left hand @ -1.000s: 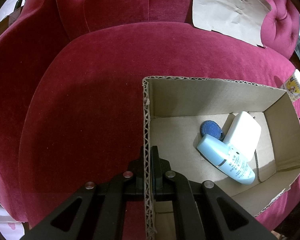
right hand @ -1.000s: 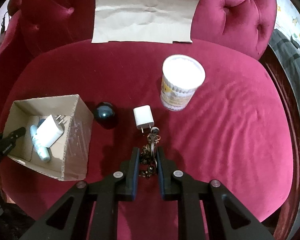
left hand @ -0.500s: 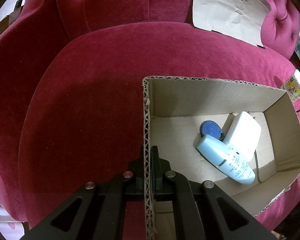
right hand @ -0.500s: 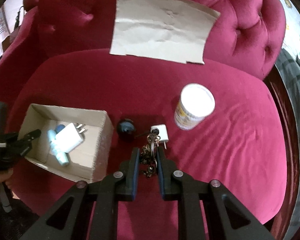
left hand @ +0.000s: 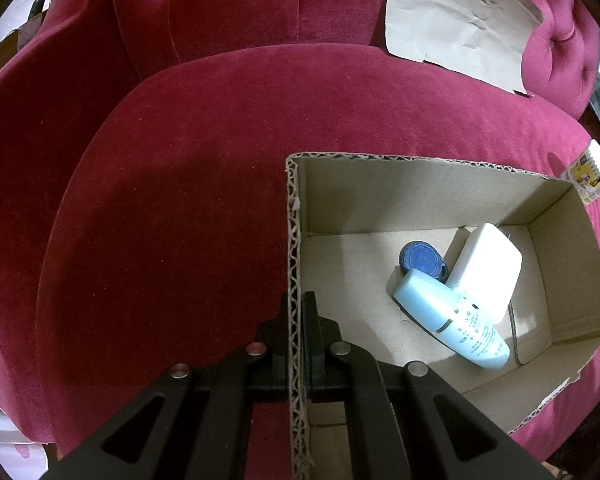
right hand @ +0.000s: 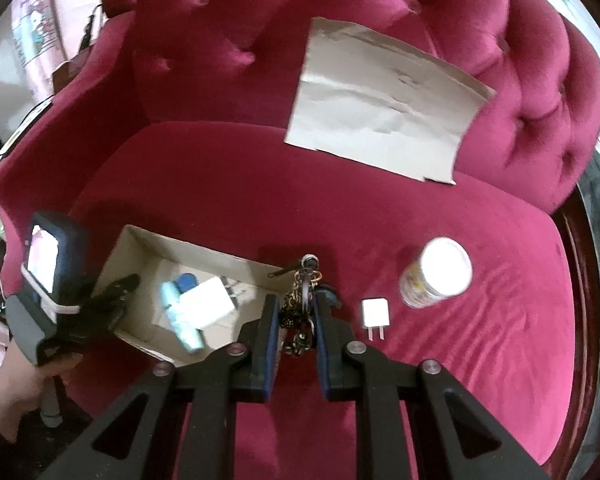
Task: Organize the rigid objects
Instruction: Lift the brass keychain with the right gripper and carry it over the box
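My left gripper (left hand: 296, 304) is shut on the near wall of an open cardboard box (left hand: 420, 192) on the red sofa seat. Inside lie a pale blue bottle (left hand: 452, 320), a white charger (left hand: 484, 276) and a blue round tag (left hand: 420, 258). My right gripper (right hand: 296, 308) is shut on a bunch of keys (right hand: 302, 304), held in the air above the seat, just right of the box (right hand: 204, 256). A small white plug adapter (right hand: 375, 314) lies on the seat to the right of the keys. The left gripper (right hand: 116, 288) shows on the box's left wall.
A white-lidded tub (right hand: 438, 272) stands on the seat at the right; it also shows in the left wrist view (left hand: 590, 176). A sheet of brown paper (right hand: 380, 108) leans on the sofa back. The dark ball seen earlier is hidden.
My right gripper has lifted the keys off the seat and moved left toward the box. The left gripper and box have not moved.
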The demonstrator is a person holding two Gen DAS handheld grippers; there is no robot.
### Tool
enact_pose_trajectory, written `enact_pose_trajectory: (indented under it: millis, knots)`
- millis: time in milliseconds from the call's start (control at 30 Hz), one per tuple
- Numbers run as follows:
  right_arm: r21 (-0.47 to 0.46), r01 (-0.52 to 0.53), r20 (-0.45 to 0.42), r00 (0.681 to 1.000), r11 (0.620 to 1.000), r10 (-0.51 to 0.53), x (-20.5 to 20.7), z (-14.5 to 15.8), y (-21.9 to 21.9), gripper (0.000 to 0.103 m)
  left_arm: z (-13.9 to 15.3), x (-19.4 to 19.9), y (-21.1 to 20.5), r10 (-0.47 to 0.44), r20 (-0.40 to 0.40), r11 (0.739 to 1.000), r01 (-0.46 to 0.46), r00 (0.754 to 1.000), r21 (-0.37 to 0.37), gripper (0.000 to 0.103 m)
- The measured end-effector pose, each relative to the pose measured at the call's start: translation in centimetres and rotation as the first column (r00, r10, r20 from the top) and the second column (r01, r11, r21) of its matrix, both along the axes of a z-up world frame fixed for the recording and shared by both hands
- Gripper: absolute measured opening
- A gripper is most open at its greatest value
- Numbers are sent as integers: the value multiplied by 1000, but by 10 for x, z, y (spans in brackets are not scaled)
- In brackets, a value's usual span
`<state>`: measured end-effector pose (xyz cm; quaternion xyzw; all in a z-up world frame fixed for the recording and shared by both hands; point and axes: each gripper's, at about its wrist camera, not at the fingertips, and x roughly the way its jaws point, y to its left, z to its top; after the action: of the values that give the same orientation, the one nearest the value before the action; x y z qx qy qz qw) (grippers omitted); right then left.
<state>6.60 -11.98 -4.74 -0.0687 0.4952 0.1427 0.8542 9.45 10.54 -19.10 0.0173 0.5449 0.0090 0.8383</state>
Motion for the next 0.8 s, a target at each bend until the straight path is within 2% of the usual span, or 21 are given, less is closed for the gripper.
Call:
enact_pose_trajectory:
  millis: [233,800]
  knots:
    - [23,-50,4,999,998,50,-2,0,23,16,0,-1,-1,-1,-1,1000,1,1000,1,3]
    - [88,-152,-26,988,984,155,-9,-20,72,16,0,-1,-1,-1,0,1000,1,1000,1,3]
